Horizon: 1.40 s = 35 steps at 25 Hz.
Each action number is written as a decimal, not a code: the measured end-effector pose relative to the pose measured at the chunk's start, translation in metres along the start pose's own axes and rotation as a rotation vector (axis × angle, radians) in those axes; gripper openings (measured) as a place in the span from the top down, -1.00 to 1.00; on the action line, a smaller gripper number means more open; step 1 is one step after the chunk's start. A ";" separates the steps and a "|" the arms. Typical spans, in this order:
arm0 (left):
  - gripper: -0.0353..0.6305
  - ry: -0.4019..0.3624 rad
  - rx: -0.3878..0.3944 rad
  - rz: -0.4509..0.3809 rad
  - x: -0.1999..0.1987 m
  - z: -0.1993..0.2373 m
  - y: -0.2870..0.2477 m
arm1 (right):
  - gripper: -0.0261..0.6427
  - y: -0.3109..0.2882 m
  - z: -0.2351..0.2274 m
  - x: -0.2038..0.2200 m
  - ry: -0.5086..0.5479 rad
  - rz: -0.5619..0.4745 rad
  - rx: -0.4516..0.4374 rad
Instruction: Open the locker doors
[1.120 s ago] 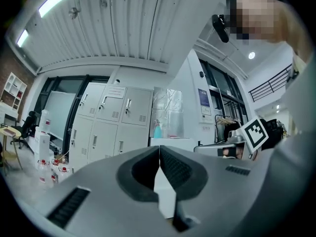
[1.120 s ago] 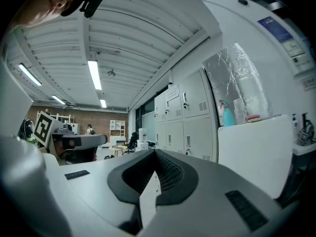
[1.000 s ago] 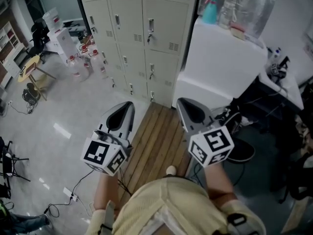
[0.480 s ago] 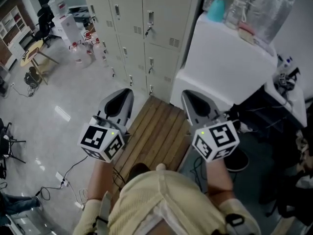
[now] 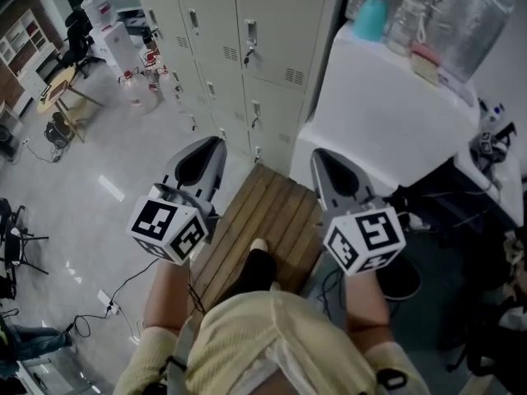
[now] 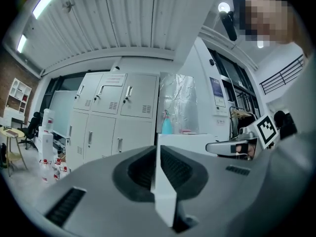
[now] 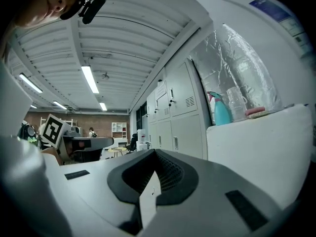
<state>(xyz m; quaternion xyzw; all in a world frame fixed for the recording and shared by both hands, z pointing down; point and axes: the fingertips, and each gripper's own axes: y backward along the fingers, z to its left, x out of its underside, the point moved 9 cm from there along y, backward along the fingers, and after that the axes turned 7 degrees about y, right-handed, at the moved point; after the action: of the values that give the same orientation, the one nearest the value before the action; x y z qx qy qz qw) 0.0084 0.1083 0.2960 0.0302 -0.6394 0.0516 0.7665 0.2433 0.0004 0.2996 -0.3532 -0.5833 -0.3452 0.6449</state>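
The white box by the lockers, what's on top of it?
A teal spray bottle, a clear container, a flat pink thing and a big shiny plastic bag. The bag hides whatever is behind it.

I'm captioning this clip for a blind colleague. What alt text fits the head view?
From above, a person holds the left gripper and right gripper, jaws shut and empty, over a wooden platform facing beige lockers whose visible doors are closed. A white cabinet stands at the right.
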 end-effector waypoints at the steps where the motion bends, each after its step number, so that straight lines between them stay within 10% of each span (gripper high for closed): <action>1: 0.87 0.002 0.007 -0.005 -0.001 0.003 -0.008 | 0.91 -0.005 -0.004 0.000 0.000 0.003 0.006; 35: 0.62 0.100 0.102 -0.034 -0.033 0.173 -0.150 | 0.91 -0.209 -0.060 -0.031 0.044 0.038 0.099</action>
<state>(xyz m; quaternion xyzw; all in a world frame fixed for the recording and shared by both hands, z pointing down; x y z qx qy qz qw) -0.1493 -0.0613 0.2981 0.0774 -0.5964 0.0725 0.7957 0.0921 -0.1566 0.2759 -0.3242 -0.5787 -0.3111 0.6806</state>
